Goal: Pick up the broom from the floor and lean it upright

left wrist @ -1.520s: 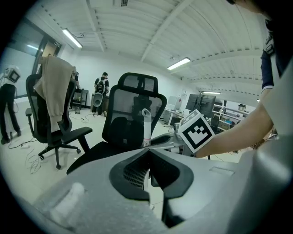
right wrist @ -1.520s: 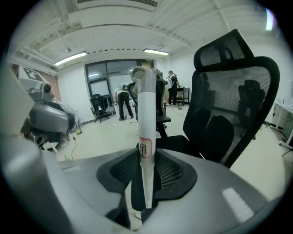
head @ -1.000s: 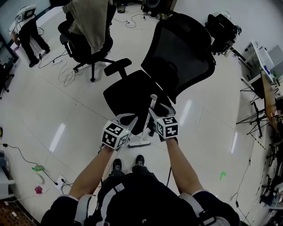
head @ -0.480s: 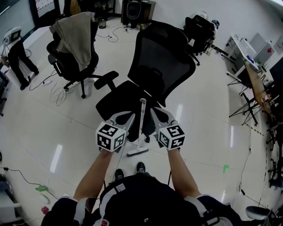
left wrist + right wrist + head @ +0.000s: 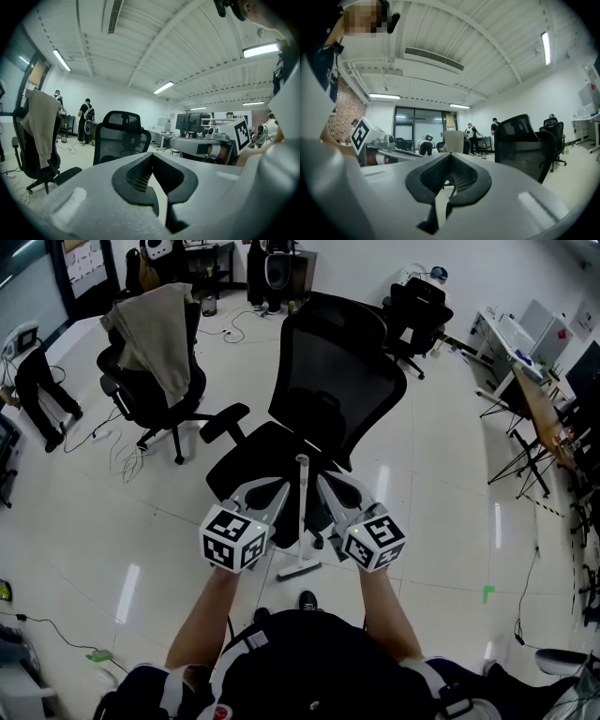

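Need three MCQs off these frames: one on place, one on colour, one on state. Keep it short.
1. In the head view, the broom handle stands:
A) between the left claw and right claw
B) outside both claws, far left
C) flat on a desk

2. The garment draped over the chair at the head view's left is:
A) red
B) beige
C) blue

3. The right claw's jaws are:
A) wide apart
B) clamped on a cup
C) together

Key: 1 A, the handle rises in the gap between the two claws; 2 B, the cloth is a pale tan; 3 C, the right gripper view shows the tips meeting.
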